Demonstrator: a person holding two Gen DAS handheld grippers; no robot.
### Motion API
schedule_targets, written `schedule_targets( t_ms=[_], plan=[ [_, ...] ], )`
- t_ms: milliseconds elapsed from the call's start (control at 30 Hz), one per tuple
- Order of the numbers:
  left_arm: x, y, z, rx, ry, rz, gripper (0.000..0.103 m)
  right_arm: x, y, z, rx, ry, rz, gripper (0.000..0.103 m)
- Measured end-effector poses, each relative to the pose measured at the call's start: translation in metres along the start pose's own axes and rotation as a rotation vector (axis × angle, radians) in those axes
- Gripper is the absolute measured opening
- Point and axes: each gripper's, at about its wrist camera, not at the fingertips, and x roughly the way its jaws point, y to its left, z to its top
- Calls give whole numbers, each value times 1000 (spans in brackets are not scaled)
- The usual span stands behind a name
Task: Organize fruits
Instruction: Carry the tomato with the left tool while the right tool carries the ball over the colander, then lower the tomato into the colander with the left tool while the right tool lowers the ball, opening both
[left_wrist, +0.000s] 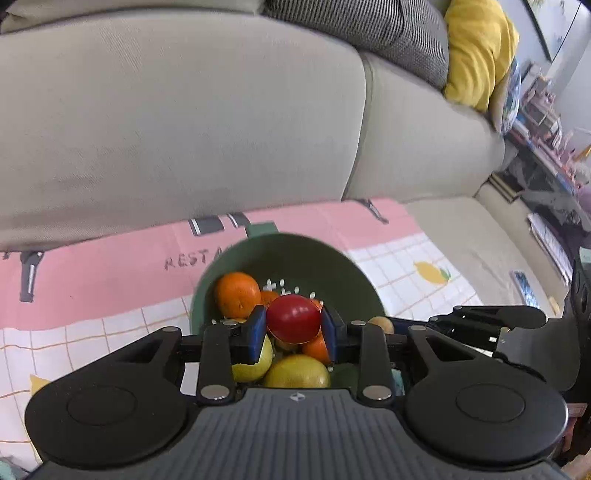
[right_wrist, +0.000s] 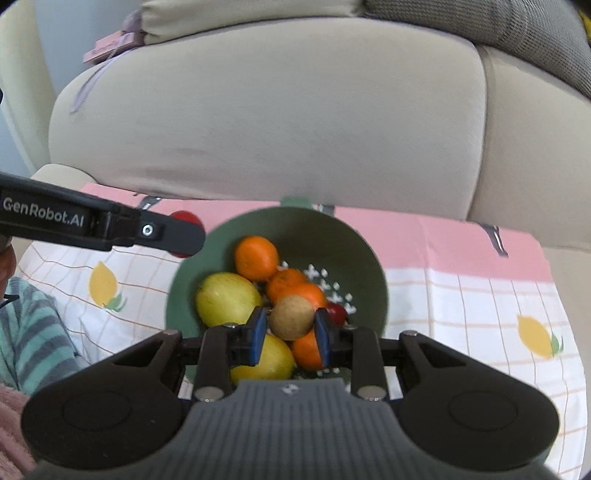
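My left gripper (left_wrist: 293, 325) is shut on a red round fruit (left_wrist: 293, 318), held over a green bowl (left_wrist: 314, 258). The bowl holds oranges (left_wrist: 237, 293) and yellow-green fruits (left_wrist: 297, 371). In the right wrist view my right gripper (right_wrist: 290, 326) is shut on a brown round fruit (right_wrist: 291, 316) above the same bowl (right_wrist: 317, 232). Under it lie oranges (right_wrist: 256, 257), yellow-green fruits (right_wrist: 227, 298) and a small red fruit (right_wrist: 337, 312). The left gripper's finger (right_wrist: 166, 230) reaches in from the left with the red fruit (right_wrist: 186, 218) behind it, just outside the bowl's left rim.
The bowl stands on a pink and white checked cloth (right_wrist: 461, 295) printed with lemons, spread on a beige sofa (left_wrist: 184, 129). A yellow cushion (left_wrist: 476, 55) and a grey one (left_wrist: 399, 29) lie at the back right. A striped sleeve (right_wrist: 26, 332) shows at the lower left.
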Motion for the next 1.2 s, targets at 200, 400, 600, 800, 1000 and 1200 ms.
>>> schedule_targets(
  t_ms=[200, 400, 600, 800, 1000, 1200],
  plan=[
    [23, -5, 1, 31, 67, 0, 35, 6, -12, -8, 32, 7, 14, 25],
    [47, -11, 13, 65, 115, 8, 35, 15, -11, -5, 23, 9, 31, 25],
    [71, -16, 29, 113, 151, 28, 35, 30, -19, 4, 13, 8, 12, 25],
    [100, -14, 39, 129, 200, 28, 35, 44, -24, 10, -23, 6, -3, 25],
    [123, -6, 45, 115, 240, 21, 35, 54, -27, 13, -44, 10, -2, 25],
    [142, -3, 46, 112, 274, 23, 35, 60, -27, 11, -75, 11, -17, 25]
  ],
)
